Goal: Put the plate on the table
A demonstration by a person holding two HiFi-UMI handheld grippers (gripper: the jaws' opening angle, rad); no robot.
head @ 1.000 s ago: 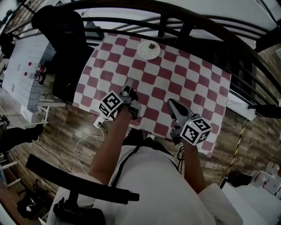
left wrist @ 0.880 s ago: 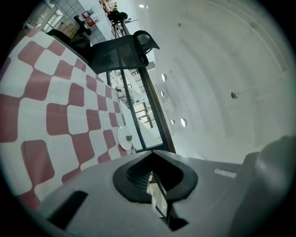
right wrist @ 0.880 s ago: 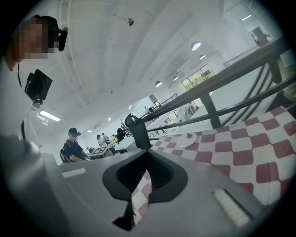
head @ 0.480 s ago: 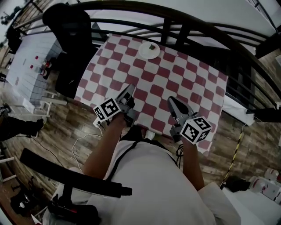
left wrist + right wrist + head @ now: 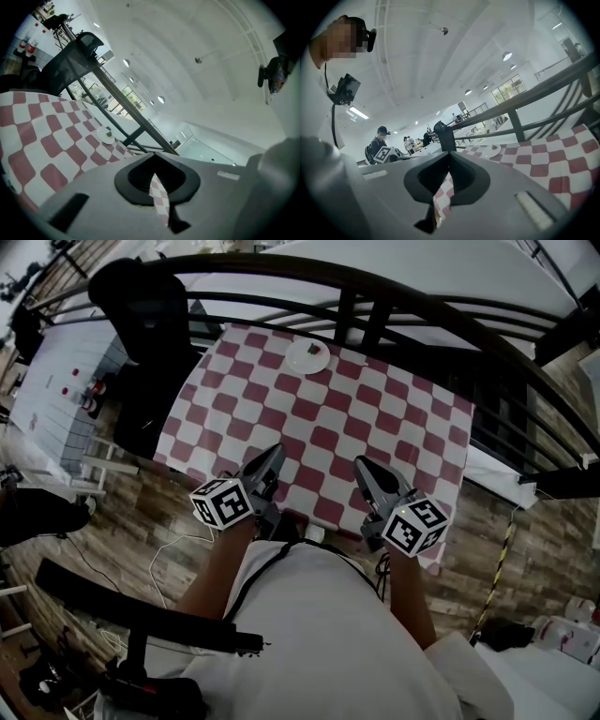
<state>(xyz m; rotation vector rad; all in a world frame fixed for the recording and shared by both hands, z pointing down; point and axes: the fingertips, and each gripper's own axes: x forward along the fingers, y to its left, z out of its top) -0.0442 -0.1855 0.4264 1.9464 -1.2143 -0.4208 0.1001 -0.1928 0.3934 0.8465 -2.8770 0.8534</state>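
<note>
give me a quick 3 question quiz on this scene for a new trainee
1. True or false: the plate lies on the checkered table, at the side far from the person.
2. What is the left gripper holding? A) the plate B) nothing C) a cup
3. Fill in: the right gripper has its jaws ____.
Key: 1 true; 2 B; 3 shut
</note>
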